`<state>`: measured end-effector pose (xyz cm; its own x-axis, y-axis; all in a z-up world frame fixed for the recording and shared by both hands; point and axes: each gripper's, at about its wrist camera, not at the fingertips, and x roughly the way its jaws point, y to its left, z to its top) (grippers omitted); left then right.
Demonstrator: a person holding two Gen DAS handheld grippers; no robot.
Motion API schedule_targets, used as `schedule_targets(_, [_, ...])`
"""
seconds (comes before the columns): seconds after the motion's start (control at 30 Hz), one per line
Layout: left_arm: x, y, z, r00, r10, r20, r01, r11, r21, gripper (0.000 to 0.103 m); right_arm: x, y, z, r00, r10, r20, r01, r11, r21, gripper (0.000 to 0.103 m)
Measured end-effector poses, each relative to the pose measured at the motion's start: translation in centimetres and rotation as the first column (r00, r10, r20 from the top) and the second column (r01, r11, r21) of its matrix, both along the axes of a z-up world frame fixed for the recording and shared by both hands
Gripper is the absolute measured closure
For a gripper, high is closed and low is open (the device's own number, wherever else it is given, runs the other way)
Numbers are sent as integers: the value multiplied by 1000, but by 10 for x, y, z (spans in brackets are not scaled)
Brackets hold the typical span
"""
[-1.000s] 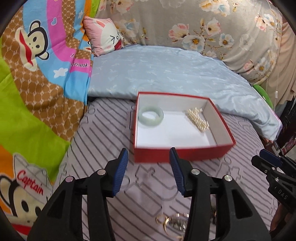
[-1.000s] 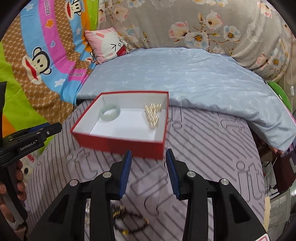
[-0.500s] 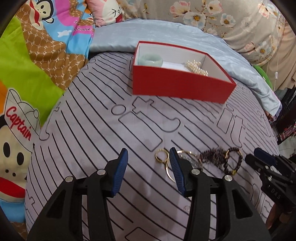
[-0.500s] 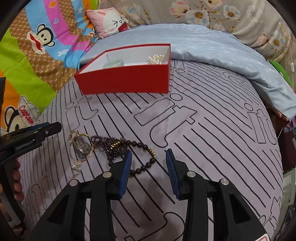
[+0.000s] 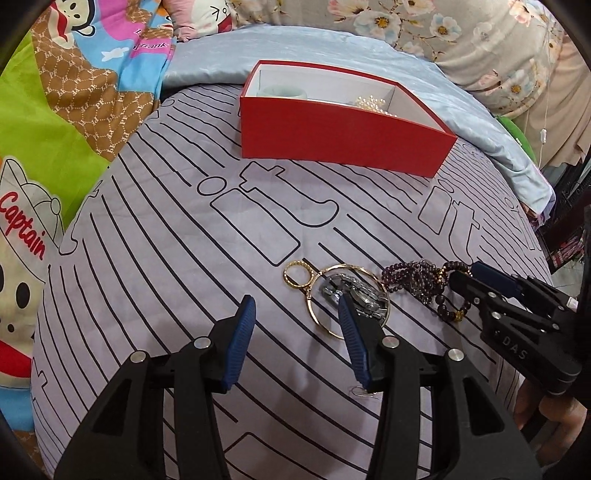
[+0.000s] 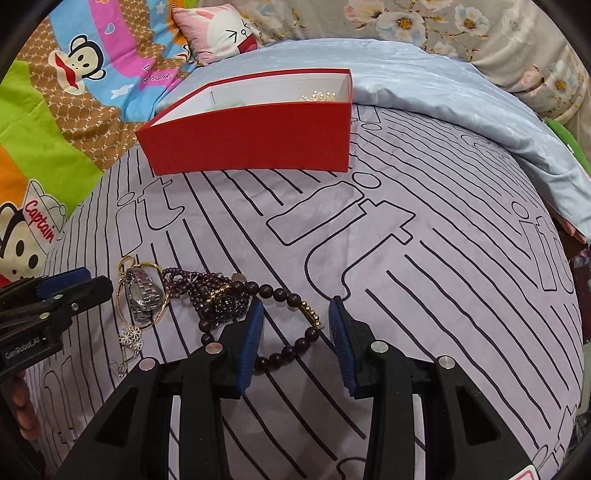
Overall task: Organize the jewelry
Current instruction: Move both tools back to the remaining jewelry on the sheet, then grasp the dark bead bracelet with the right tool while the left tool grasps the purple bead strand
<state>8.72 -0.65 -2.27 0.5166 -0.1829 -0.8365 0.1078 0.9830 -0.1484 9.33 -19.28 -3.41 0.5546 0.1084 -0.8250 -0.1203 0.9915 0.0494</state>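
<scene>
A red box [image 5: 343, 140] with a white inside stands on the lilac striped bedspread [image 5: 184, 258]; it holds a pale green bangle [image 5: 282, 92] and pearls [image 5: 373, 105]. Nearer lie a small gold ring [image 5: 297, 275], a gold bangle around a silver watch [image 5: 360, 295] and dark bead bracelets [image 5: 417, 280]. My left gripper [image 5: 295, 306] is open just left of the watch, nothing between its pads. My right gripper [image 6: 295, 306] is open low over the large-bead bracelet [image 6: 280, 293], whose loop lies between the fingers untouched. The watch [image 6: 144, 291] and a flower charm [image 6: 131, 336] lie to its left.
A light blue quilt [image 6: 443, 92] is bunched behind and right of the box. A cartoon-print blanket [image 5: 55, 110] covers the left side, with a pink pillow [image 6: 221, 33] and a floral cushion [image 5: 461, 33] at the back. A tiny wire hook [image 5: 364, 391] lies by my left gripper.
Both grippers have sunk toward the bedspread and tilted down. The box has slid up in both views and the loose jewelry has come into view near the fingertips.
</scene>
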Motion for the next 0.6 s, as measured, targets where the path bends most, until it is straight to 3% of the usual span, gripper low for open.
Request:
schedule_targets(0.17, [-1, -2, -1, 1000, -3, -5, 3, 1000, -3, 58, 5, 0, -1, 1000, 5, 8, -5, 1000, -1, 77])
schedule_targets(0.3, [-2, -4, -1, 1000, -9, -7, 9, 1000, -6, 58, 5, -3, -1, 1000, -1, 6, 1, 1000, 8, 93])
schedule_targets(0.57, [-4, -11, 1, 1000, -27, -9, 27, 999, -22, 58, -4, -15, 5, 999, -38, 10, 37, 998, 58, 95])
schedule_targets(0.6, [-5, -12, 2, 1000, -31, -7, 31, 999, -24, 58, -7, -17, 6, 999, -45, 13, 44, 997, 65, 100])
